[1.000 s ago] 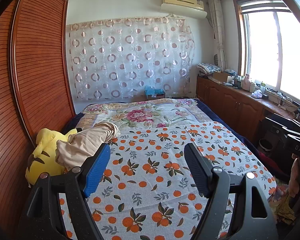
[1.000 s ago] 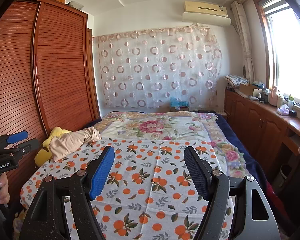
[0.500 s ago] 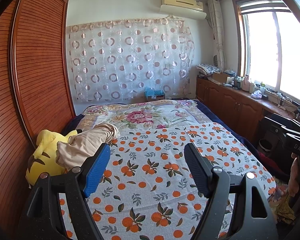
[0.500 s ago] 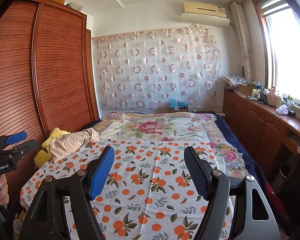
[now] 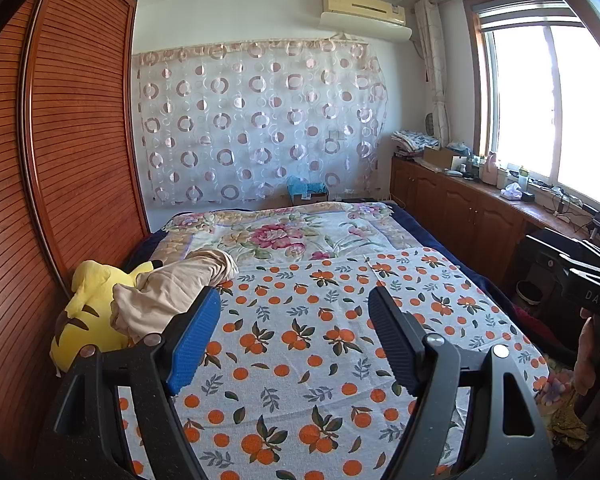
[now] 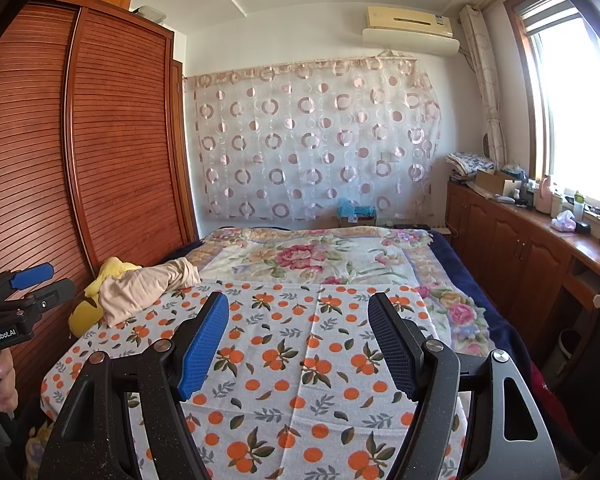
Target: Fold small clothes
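A crumpled beige garment lies at the left edge of the bed, draped over a yellow plush toy. My left gripper hangs open above the orange-print sheet, its left finger close to the garment in the picture, with nothing between the pads. My right gripper is open too, over the same sheet, to the right of the garment and empty. Each gripper's body shows at the edge of the other's view, held by a hand.
A wooden slatted wardrobe runs along the bed's left side. Low wooden cabinets with clutter stand under the window on the right. A floral quilt covers the far half of the bed. A patterned curtain hangs on the back wall.
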A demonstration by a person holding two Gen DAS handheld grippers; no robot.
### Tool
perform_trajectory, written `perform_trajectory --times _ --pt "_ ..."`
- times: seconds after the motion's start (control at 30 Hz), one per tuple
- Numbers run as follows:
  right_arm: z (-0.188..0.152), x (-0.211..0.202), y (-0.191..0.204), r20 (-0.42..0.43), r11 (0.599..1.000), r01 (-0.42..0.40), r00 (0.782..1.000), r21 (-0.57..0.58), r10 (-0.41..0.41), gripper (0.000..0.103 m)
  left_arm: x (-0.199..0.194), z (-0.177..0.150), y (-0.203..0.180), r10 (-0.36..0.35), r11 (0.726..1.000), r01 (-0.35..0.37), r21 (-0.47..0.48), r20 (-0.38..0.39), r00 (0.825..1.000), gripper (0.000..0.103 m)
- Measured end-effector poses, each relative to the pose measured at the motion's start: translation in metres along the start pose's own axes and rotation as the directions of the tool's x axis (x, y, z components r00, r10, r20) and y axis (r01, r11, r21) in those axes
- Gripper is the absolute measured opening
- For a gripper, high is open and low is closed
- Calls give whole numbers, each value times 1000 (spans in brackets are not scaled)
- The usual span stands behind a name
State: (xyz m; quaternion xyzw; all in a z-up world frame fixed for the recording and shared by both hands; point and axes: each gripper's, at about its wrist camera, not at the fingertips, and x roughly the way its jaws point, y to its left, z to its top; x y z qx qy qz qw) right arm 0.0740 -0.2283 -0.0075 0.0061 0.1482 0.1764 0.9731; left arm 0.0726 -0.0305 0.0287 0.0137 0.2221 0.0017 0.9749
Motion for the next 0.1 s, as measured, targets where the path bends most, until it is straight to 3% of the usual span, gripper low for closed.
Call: perform_trajectory --times 0.1 --pt "0 0 0 0 1000 0 1000 0 0 74 0 0 0 1 1000 -1 0 0 1000 77"
